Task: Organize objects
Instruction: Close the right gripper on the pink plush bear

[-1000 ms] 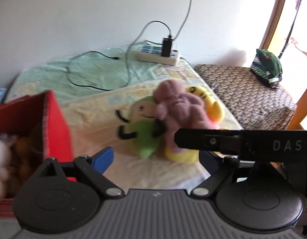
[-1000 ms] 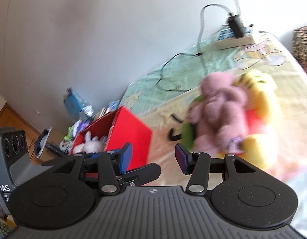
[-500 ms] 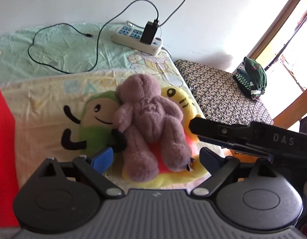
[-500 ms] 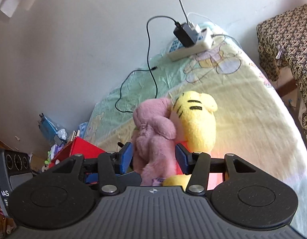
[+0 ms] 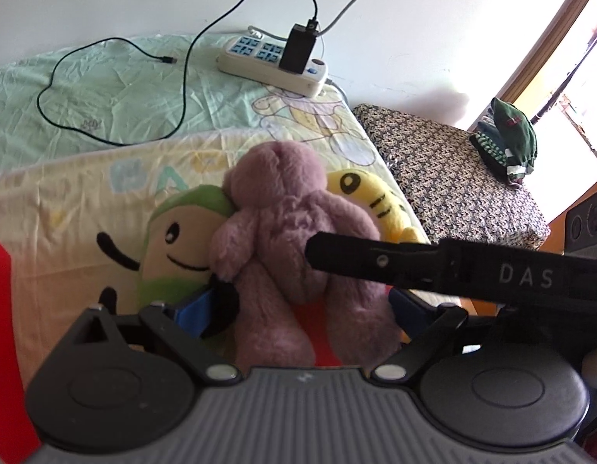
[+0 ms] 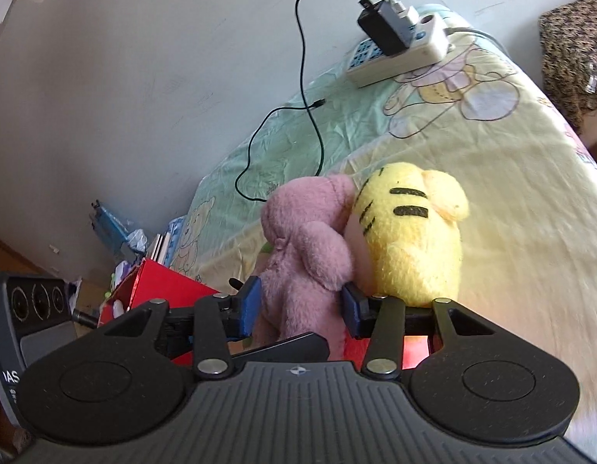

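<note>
A purple plush bear (image 5: 290, 224) lies on the bed on top of a yellow striped plush (image 5: 372, 197), with a green smiling plush (image 5: 174, 239) against its left side. My left gripper (image 5: 298, 307) is open, its blue fingers on either side of the bear's legs. My right gripper (image 6: 301, 307) is open too, and the bear's (image 6: 302, 247) lower body sits between its fingers, next to the yellow plush (image 6: 410, 239). The right gripper's black body (image 5: 433, 266) crosses the left wrist view. A red box (image 6: 159, 290) stands to the left.
A white power strip (image 5: 271, 65) with a black charger and a looping black cable (image 5: 116, 89) lie at the far side of the bed sheet (image 5: 66, 193). A patterned bench (image 5: 453, 178) with green clothing (image 5: 511, 139) stands to the right. Clutter (image 6: 116, 228) sits by the wall.
Both grippers moved from beside the red box to the plush pile and closed in on the purple bear. The finger gaps look unchanged.
</note>
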